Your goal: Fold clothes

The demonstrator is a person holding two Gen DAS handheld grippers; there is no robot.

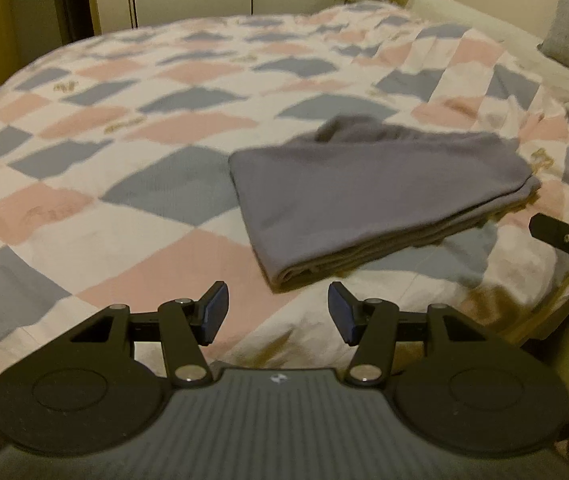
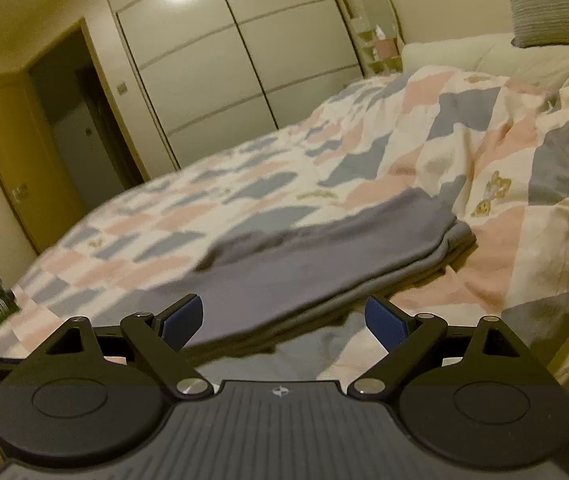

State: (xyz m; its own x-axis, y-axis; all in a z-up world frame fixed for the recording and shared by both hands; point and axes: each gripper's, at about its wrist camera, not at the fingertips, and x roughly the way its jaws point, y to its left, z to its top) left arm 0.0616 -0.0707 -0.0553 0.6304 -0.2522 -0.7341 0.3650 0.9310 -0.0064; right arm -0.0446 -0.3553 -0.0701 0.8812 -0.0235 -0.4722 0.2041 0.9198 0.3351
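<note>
Lying folded on quilt [image 1: 164,128]: grey garment [image 1: 364,200]; both grippers empty.

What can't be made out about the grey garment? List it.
- Garment type: folded layers hide its shape, both views.
- Its far end: bunched and motion-blurred, left wrist view.
- Its near edge: blurred, partly behind the right gripper, right wrist view.

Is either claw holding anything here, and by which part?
Nothing is held. The left claw and right claw are both open, and the folded grey garment lies free on the bed.
</note>
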